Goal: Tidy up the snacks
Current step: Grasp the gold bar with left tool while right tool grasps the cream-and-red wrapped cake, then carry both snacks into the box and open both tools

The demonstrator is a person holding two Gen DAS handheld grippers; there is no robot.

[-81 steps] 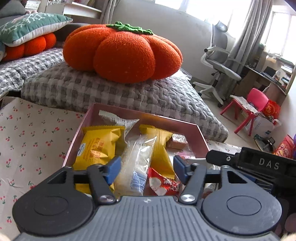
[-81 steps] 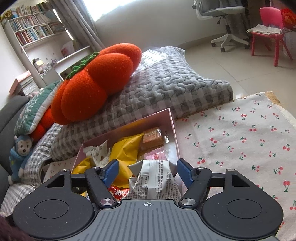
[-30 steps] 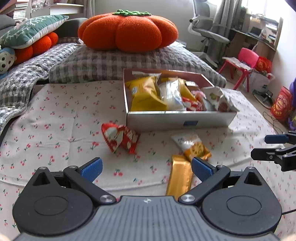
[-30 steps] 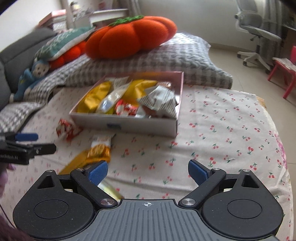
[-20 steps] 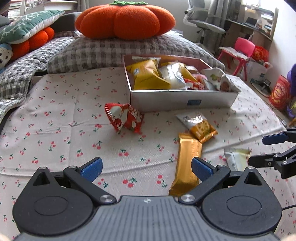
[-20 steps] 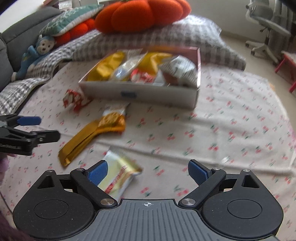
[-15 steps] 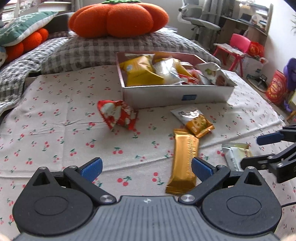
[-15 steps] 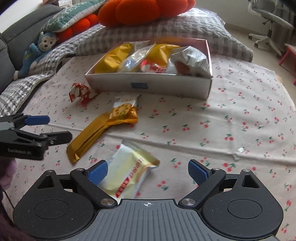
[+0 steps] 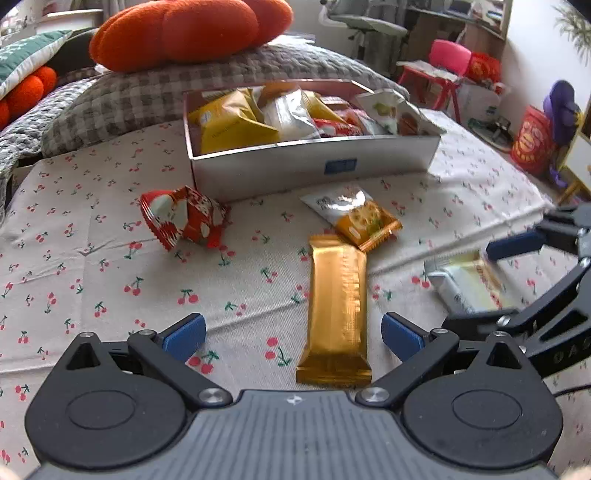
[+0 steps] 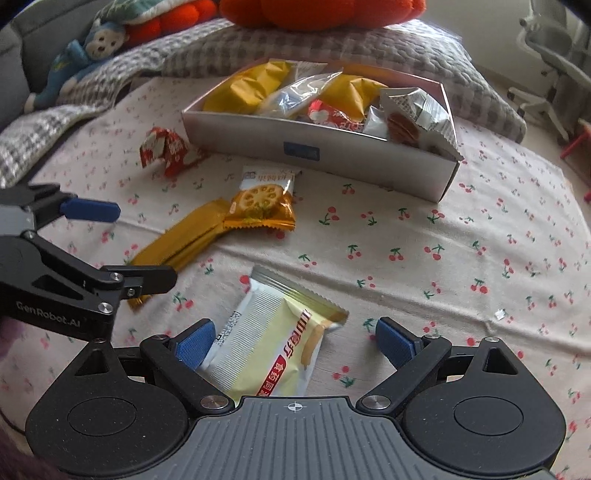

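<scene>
The left gripper (image 9: 291,334) hangs just above the cherry-print cloth (image 9: 92,258) with its blue fingers (image 9: 183,335) spread wide and holding nothing. The near end of the gold bar (image 9: 339,310) lies between them, touching neither finger. The right gripper (image 10: 293,341) is likewise spread wide and empty; the pale yellow packet (image 10: 273,354) lies on the cloth between its fingers (image 10: 194,343), close by the left one, though actual contact cannot be judged.

Taking the snack box (image 9: 314,173) as the landmark: this shallow white box, pink inside, stands on the cloth in front of a grey checked cushion (image 9: 147,92) that carries an orange pumpkin pillow (image 9: 184,29). The box is full. A yellow bag (image 9: 229,125) leans at its left end, a clear wrapped snack (image 9: 288,114) sits beside it toward the middle, a small red pack (image 10: 328,114) lies near the front wall, and a white crinkled bag (image 10: 417,114) sticks over the rim at the right end.

Four snacks lie outside the box. A red-and-white pack (image 9: 181,219) sits just off the front left corner. An orange cracker packet (image 9: 358,218) lies in front of the front wall, and its near edge overlaps the far end of the gold bar. The pale yellow packet lies farthest from the box, to the right of the gold bar.
</scene>
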